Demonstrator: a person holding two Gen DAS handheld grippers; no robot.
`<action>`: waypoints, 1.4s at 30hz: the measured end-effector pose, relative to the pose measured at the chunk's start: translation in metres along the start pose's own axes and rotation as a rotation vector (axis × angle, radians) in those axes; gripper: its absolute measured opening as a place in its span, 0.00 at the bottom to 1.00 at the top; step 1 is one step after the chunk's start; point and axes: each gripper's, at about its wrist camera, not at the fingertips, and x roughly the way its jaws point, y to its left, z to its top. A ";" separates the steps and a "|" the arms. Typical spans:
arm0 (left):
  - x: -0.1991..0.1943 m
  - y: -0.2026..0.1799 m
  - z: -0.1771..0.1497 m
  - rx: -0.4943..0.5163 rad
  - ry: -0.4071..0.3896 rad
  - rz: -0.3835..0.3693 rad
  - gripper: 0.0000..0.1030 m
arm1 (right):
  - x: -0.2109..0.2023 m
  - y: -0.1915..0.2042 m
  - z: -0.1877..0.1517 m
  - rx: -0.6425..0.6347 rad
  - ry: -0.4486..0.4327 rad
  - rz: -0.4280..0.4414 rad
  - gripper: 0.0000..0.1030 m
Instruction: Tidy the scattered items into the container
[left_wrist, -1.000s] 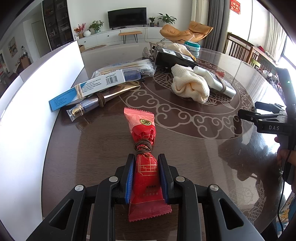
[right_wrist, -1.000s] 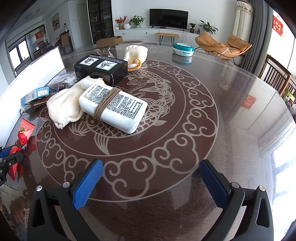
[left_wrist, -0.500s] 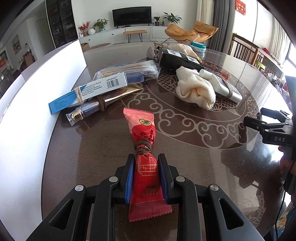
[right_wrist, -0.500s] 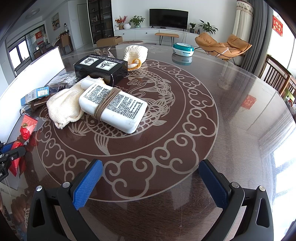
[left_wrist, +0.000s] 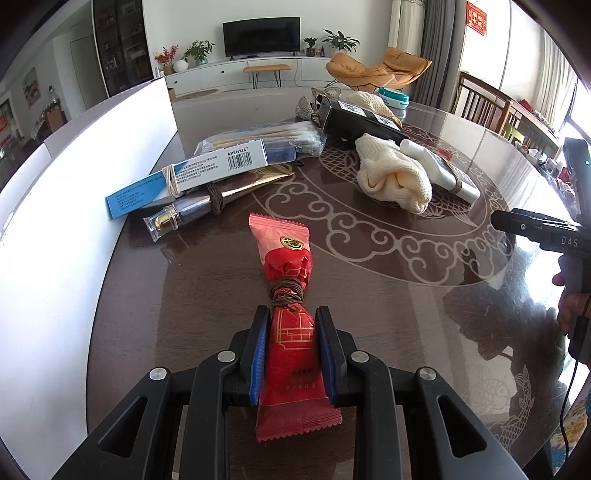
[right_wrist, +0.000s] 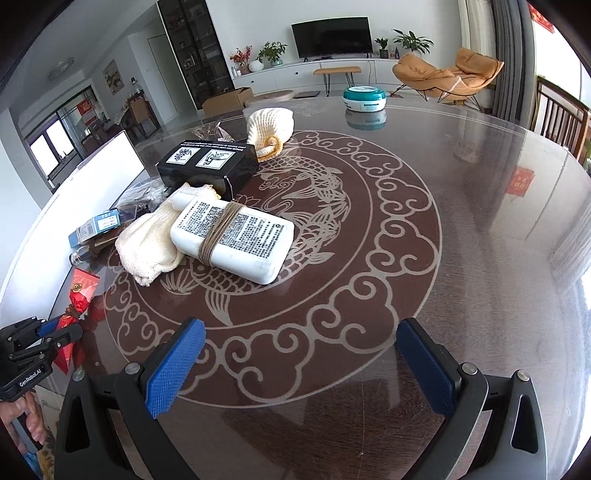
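Observation:
My left gripper (left_wrist: 291, 314) is shut on a red snack packet (left_wrist: 284, 258) tied round the middle with brown cord, blue pads pressing its lower half. The packet points toward the table's middle; whether it is off the dark round table (left_wrist: 369, 295) I cannot tell. The white container's wall (left_wrist: 74, 206) runs along the left. My right gripper (right_wrist: 301, 328) stands open over bare table, nothing between its pads; it also shows at the left wrist view's right edge (left_wrist: 535, 232). The left gripper (right_wrist: 40, 339) with the packet (right_wrist: 79, 291) shows at the right wrist view's left edge.
Near the container lie a blue box (left_wrist: 192, 173), a gold-capped tube (left_wrist: 207, 206) and a swab bag (left_wrist: 273, 134). A cream cloth (right_wrist: 147, 243), a corded white bottle (right_wrist: 236, 236), a black box (right_wrist: 207, 162), a knit piece (right_wrist: 269, 125) and a teal tin (right_wrist: 364, 98) lie farther off.
The left gripper keeps its hold on the red packet and stays put. The right gripper has tipped a little, so the bottle and cloth sit lower in its view.

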 end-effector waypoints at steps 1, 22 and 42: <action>0.000 -0.001 0.000 0.006 0.001 0.001 0.24 | 0.004 0.007 0.004 -0.063 0.004 -0.027 1.00; -0.004 0.002 -0.006 0.014 -0.019 -0.040 0.24 | 0.042 0.053 0.042 -0.359 0.092 0.145 0.53; -0.012 -0.007 -0.030 0.041 -0.029 -0.027 0.74 | -0.030 0.076 -0.078 -0.206 0.048 -0.043 0.99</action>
